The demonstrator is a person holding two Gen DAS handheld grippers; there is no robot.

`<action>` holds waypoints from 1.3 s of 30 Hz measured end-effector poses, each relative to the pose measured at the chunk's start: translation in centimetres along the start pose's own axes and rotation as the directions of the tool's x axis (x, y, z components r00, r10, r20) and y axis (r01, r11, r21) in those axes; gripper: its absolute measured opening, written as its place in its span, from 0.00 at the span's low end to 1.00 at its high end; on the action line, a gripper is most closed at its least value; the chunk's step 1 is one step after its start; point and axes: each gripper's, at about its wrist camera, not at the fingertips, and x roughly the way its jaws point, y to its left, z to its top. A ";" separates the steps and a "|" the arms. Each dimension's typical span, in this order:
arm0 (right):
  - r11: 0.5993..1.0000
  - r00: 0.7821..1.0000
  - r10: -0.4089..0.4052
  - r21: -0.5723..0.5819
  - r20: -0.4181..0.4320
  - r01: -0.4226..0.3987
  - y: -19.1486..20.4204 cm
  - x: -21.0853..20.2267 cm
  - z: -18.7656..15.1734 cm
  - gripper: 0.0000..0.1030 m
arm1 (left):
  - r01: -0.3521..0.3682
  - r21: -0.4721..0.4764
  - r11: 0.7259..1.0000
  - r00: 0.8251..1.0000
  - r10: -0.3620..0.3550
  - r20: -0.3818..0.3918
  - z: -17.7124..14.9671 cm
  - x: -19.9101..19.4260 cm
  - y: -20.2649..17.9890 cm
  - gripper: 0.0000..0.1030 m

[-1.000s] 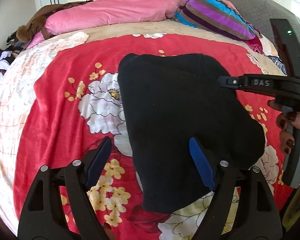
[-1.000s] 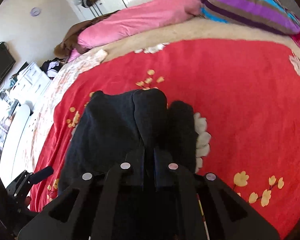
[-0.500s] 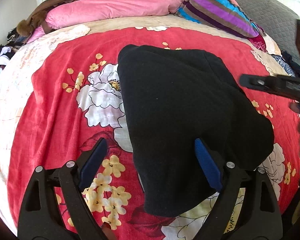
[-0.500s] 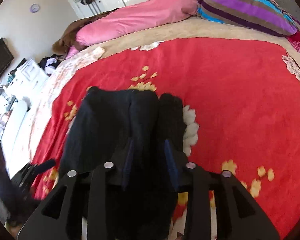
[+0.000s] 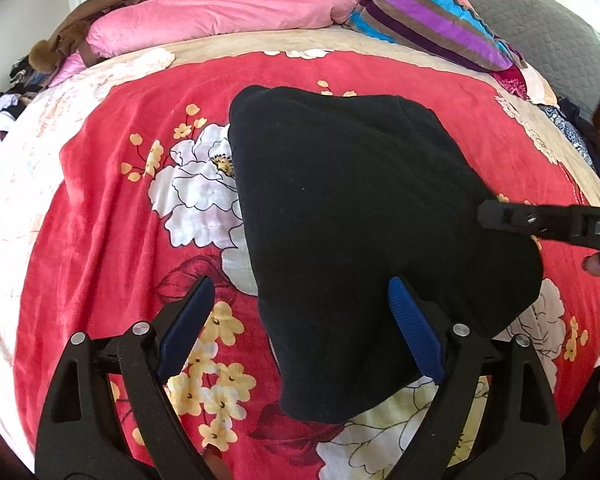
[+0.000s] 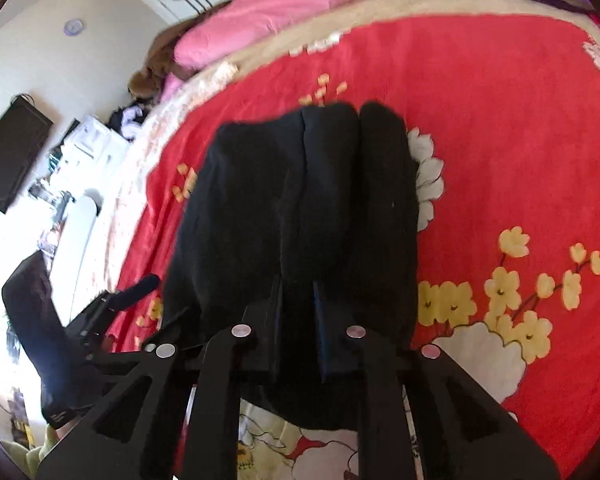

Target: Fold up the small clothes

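Observation:
A black garment [image 5: 340, 216] lies folded on the red flowered blanket [image 5: 100, 220]; it also shows in the right wrist view [image 6: 292, 208]. My left gripper [image 5: 300, 320] is wide open just above its near edge, holding nothing. My right gripper [image 6: 298, 296] sits over the garment's near edge with its jaws a small gap apart; black cloth fills the gap, and a grip cannot be made out. The right gripper also shows at the right edge of the left wrist view [image 5: 485, 212], next to the garment's right side.
A pink duvet [image 5: 228, 8] and a striped pillow [image 5: 432, 28] lie at the head of the bed. A grey headboard [image 5: 540, 28] stands at far right. Clothes are piled off the far left edge [image 5: 8, 96]. A TV [image 6: 8, 152] hangs on the wall.
My right gripper's jaws opened from fully shut to a small gap, and it drew back toward the garment's right edge. My left gripper stayed open in place.

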 end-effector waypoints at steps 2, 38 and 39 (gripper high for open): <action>0.999 0.999 -0.036 -0.032 0.020 0.037 0.6 -1.0 -0.6 0.11 | 0.017 0.000 1.000 1.000 -0.017 -0.004 0.0 -0.2 0.0 0.79; 0.964 0.968 -0.249 -0.094 -0.003 0.248 -1.9 0.8 -2.3 0.43 | 0.056 -0.030 0.998 0.997 -0.058 -0.060 -0.8 1.0 0.4 0.87; 0.968 0.971 -0.237 -0.080 0.005 0.237 -2.2 0.4 -2.2 0.45 | 0.056 -0.030 0.998 0.996 -0.058 -0.061 -0.7 0.9 0.4 0.87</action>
